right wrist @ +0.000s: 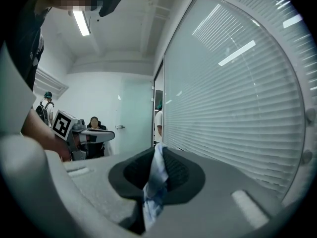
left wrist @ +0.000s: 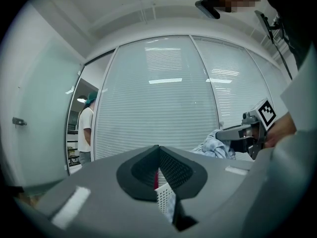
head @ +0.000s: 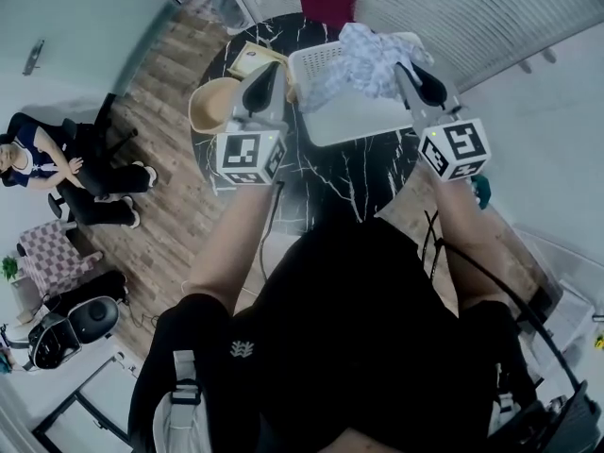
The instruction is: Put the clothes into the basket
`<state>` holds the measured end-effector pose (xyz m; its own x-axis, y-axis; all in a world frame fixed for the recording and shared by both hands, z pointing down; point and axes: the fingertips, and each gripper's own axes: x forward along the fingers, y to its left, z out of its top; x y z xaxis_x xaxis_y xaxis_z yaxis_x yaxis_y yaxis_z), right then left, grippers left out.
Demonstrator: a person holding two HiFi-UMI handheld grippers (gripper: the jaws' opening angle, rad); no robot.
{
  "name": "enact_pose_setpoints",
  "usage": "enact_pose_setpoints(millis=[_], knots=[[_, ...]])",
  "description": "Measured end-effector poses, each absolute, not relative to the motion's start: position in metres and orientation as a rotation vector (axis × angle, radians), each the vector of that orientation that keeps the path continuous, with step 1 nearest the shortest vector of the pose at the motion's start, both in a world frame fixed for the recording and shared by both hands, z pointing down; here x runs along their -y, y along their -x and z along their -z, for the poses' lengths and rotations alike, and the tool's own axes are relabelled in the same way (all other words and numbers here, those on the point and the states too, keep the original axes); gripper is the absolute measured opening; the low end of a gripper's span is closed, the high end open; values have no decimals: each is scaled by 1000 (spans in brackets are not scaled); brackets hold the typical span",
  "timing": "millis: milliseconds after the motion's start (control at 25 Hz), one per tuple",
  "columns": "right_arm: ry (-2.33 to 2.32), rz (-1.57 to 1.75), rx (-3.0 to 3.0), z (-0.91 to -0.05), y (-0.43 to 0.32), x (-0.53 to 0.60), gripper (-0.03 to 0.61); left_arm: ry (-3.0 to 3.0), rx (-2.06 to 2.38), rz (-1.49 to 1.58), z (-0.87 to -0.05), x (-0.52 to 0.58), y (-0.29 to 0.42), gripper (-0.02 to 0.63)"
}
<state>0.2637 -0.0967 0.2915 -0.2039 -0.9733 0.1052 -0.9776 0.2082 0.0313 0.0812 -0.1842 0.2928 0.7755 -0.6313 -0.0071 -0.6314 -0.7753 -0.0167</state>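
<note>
- With the right gripper [right wrist: 157, 168], clamped a fold of clothes [right wrist: 154, 185] between closed jaws; held about level, probably to carry the heap over the rim.
- With the left gripper [left wrist: 159, 176], pinched the basket [left wrist: 165, 198] wall between shut jaws, seemingly to steady it against the cloth's drag.
- Saw the rest of the clothes bunched between the two grippers, heaped on the basket, partly in but not settled.
- Judged the next need as lowering, then letting go.
</note>
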Motion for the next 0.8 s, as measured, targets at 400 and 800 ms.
enact_pose_setpoints(millis=[400,800], knots=[[-1921,-123,2353,-314,-274,101,43,2957,-1023,23,-302,189,-99,6],[-1892,-209,2373,-345,-271,112,43,2961,-1040,66,-312,196,-103,6]])
